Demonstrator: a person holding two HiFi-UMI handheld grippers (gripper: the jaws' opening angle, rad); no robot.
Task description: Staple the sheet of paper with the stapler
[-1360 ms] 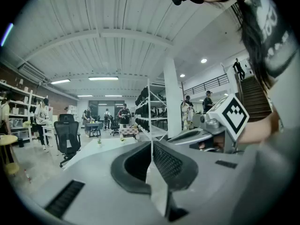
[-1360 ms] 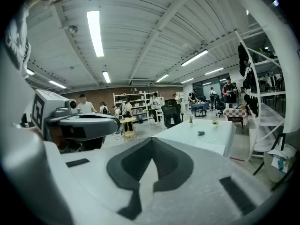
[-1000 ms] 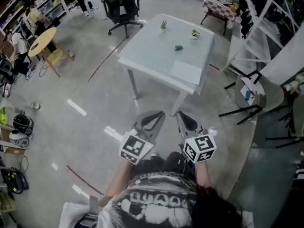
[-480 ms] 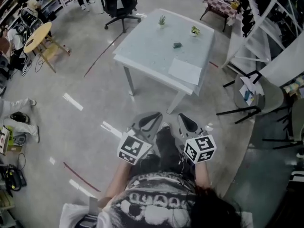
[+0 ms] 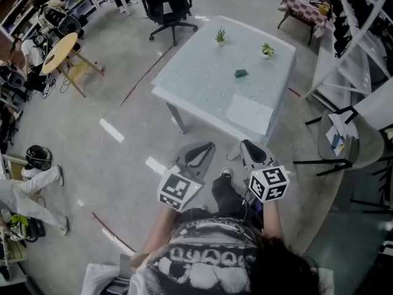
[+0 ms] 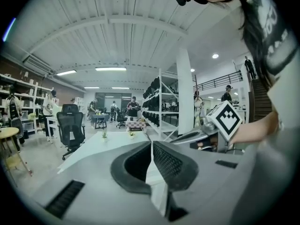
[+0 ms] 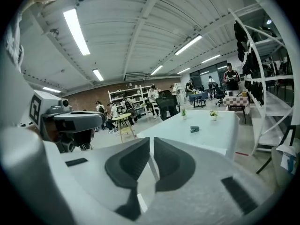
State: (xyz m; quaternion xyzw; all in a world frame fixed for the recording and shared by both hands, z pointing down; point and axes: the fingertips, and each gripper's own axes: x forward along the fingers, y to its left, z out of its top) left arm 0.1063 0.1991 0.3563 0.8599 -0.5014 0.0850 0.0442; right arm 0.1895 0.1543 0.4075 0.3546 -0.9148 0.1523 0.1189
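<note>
A white sheet of paper (image 5: 249, 114) lies near the front right corner of the pale table (image 5: 202, 78). The small dark stapler (image 5: 241, 74) (image 7: 194, 129) sits farther back on it. Both grippers hang in front of the person's body, short of the table's near edge. My left gripper (image 5: 206, 146) (image 6: 152, 146) has its tips touching and holds nothing. My right gripper (image 5: 247, 145) (image 7: 152, 142) shows a slim gap; its jaws have just been opening, with nothing between them.
Two small potted plants (image 5: 220, 35) (image 5: 267, 50) stand at the table's far edge. A black office chair (image 5: 164, 2) is behind it, a round wooden table (image 5: 60, 51) to the left, white racks and a chair (image 5: 344, 140) to the right. A person (image 5: 24, 192) is low on the floor at left.
Both grippers and the person carrying them have moved toward the table, which now sits closer and more central. The right jaws show a slight gap.
</note>
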